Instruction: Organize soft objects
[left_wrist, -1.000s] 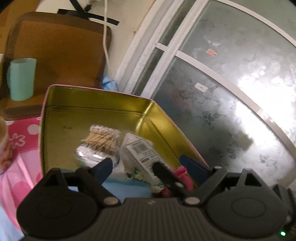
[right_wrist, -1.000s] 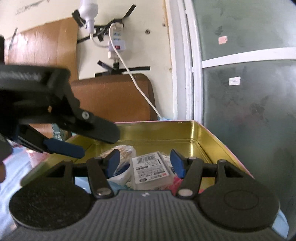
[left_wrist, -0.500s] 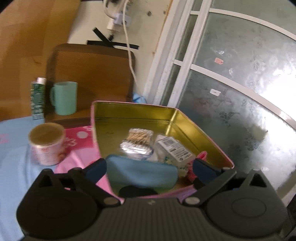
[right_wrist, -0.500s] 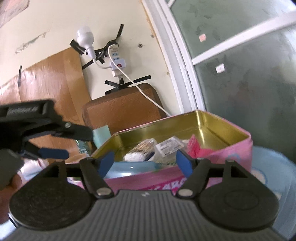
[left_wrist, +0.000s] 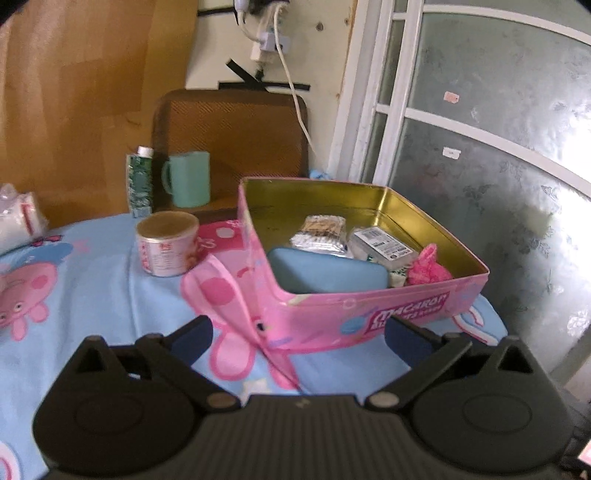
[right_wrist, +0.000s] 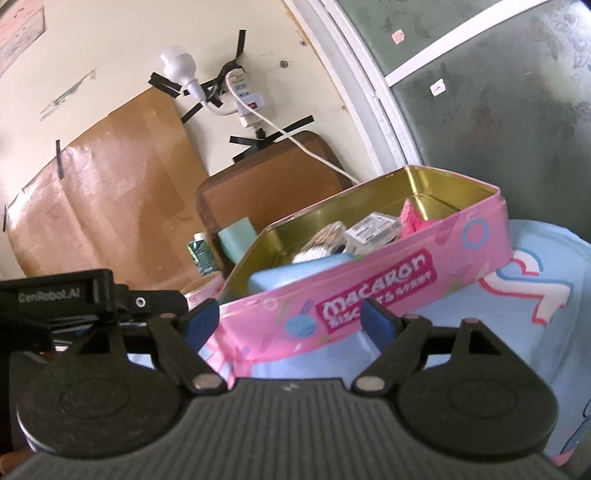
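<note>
A: Claw status?
B: Left claw (left_wrist: 297, 338) spread wide, empty. Right claw (right_wrist: 291, 319) has just been opening, nothing between the jaws. Both short of the pink tin (left_wrist: 354, 314).
A: Soft items?
B: In the tin: blue pouch (left_wrist: 327, 275) at the near wall, pink fluffy piece (left_wrist: 428, 271) in the right corner, beside the cotton swabs (left_wrist: 321, 236).

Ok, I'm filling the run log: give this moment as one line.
left claw: open, empty, jaws just opened | right claw: open, empty, jaws just opening | pink tin: lidless, holds blue pouch
</note>
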